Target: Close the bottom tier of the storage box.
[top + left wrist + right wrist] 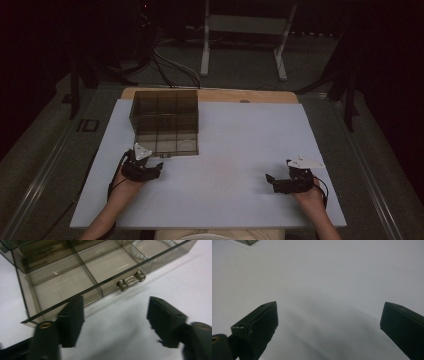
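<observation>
while left tool point(115, 315) sits released just beside the smoked compartment box point(165, 122), right tool point(329, 322) rests released on the table point(240, 150).

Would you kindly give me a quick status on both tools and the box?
Left tool open, just short of the box handle. Right tool open over bare table. Smoked box shut. Nothing in the way.

Table point(240, 150) – white board top, pale wooden strip along far edge. Smoky clear compartment box point(165, 122) sits directly on it, far-left part, lid shut, small metal latch point(131, 280) on near side. White ring-shaped object point(152, 248) inside near corner compartment, other compartments look bare – rest of white surface plain
</observation>
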The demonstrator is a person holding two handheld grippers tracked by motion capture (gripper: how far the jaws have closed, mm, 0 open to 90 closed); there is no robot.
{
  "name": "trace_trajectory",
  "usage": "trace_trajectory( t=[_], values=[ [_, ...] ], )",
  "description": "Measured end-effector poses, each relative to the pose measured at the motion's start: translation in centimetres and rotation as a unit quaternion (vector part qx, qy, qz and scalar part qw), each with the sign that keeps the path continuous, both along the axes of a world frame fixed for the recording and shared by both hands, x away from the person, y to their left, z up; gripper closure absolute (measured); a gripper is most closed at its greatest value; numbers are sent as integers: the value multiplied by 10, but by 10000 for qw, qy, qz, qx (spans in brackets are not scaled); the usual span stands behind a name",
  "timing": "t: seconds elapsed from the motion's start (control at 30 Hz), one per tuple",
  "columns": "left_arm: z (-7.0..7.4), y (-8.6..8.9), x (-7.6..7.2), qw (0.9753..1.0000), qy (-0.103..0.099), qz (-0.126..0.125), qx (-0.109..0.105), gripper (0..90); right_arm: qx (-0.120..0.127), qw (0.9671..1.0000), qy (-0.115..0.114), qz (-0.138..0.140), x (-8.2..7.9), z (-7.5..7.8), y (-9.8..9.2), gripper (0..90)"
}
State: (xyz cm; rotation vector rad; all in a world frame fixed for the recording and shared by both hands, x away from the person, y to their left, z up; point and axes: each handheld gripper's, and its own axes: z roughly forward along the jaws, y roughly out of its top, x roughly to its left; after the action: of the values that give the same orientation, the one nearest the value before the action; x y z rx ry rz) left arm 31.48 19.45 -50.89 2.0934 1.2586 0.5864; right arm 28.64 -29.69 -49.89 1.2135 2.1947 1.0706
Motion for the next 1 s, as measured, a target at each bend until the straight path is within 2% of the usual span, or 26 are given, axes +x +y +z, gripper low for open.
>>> trace_trajectory(
  t=[0.1, 0.17, 0.3, 0.53, 0.77, 1.0],
  values=[
    [0, -1, 0, 10000, -4, -65, 28, 444, 4, 10000, -2, -7, 0, 0, 0, 13],
    [-1, -2, 0, 9999, 41, -68, 126, 509, 4, 10000, -8, -7, 0, 0, 0, 13],
    [-2, 0, 1, 9999, 81, -79, 66, 632, 11, 10000, -2, -17, 0, 0, -1, 13],
    [-3, -1, 2, 9996, 178, -188, 125, 803, 20, 10000, -4, -16, 0, 0, -1, 13],
    [-4, 0, 5, 9994, 285, -186, 78, 900, 27, 10000, 0, -26, 0, 0, -1, 13],
    [-4, -2, 10, 9989, 366, -258, 104, 900, 13, 10000, -1, -23, 1, 0, -2, 13]
  ],
)
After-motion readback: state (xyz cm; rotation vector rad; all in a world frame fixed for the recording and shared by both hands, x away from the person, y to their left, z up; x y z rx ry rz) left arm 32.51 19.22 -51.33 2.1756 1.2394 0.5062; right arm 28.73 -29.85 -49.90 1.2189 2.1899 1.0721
